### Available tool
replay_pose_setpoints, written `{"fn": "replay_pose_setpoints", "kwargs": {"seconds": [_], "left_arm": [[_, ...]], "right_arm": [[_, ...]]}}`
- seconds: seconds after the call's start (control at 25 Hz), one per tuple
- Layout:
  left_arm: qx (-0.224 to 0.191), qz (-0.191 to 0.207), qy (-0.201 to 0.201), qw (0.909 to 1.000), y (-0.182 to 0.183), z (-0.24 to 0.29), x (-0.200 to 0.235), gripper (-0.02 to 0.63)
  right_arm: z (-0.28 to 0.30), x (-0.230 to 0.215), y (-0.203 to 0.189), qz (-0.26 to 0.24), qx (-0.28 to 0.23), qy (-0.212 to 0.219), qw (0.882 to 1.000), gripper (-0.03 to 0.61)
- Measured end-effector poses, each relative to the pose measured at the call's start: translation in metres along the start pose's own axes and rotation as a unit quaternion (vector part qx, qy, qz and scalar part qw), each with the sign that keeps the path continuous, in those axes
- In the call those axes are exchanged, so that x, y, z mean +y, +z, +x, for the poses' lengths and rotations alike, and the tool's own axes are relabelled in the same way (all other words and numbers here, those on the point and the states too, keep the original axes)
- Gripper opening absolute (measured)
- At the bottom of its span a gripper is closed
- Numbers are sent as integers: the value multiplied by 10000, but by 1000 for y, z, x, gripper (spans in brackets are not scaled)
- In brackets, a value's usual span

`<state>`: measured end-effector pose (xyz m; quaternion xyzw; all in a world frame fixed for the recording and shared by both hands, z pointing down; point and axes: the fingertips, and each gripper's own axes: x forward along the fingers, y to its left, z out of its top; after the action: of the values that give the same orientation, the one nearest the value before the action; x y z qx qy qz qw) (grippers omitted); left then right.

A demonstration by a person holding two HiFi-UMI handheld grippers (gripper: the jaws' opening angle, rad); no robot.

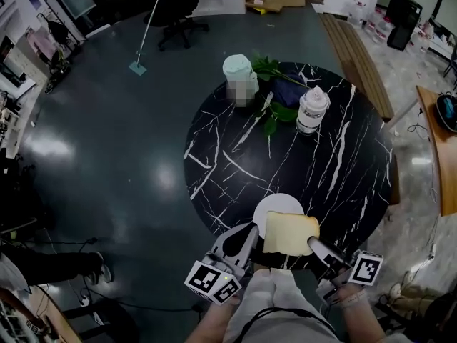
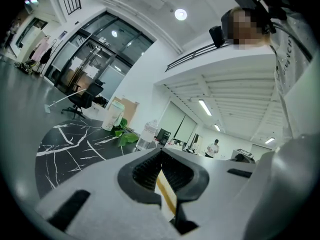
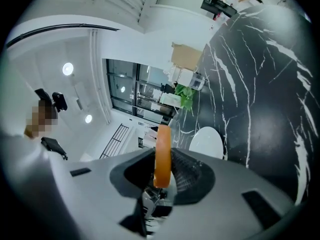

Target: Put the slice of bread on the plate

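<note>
1. The bread (image 1: pixel 289 233) is held flat between the two grippers, at the near edge of the round black table (image 1: pixel 335 184).
2. The left gripper (image 1: pixel 254 241) grips the slice's left side. In the left gripper view its jaws are closed on the pale, tan-crusted edge of the bread (image 2: pixel 166 191).
3. The right gripper (image 1: pixel 313 246) grips the slice's right side. In the right gripper view the orange crust (image 3: pixel 162 154) stands clamped between its jaws.
4. The white plate (image 1: pixel 275 207) lies on the table just beyond the bread. In the head view the slice's far part overlaps the plate's near rim, and I cannot tell whether the two touch.
5. In the right gripper view the plate (image 3: pixel 207 141) shows past the jaws, bare.
6. Farther back on the table stand a mint-lidded cup (image 1: pixel 239 73) and a white bottle (image 1: pixel 312 109), with green leaves (image 1: pixel 275 113) between them.
</note>
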<state>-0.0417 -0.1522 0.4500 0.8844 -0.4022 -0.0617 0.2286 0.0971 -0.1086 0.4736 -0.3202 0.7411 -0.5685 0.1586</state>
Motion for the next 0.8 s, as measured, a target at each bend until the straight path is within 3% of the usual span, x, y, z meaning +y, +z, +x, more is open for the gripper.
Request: {"fn": "replay_pose_setpoints", "kwargs": {"seconds": [0.8], "left_arm": [[86, -144, 119, 9998, -49, 27, 7, 8]], "right_arm": [[45, -51, 2, 30, 428, -105, 9990, 87]]}}
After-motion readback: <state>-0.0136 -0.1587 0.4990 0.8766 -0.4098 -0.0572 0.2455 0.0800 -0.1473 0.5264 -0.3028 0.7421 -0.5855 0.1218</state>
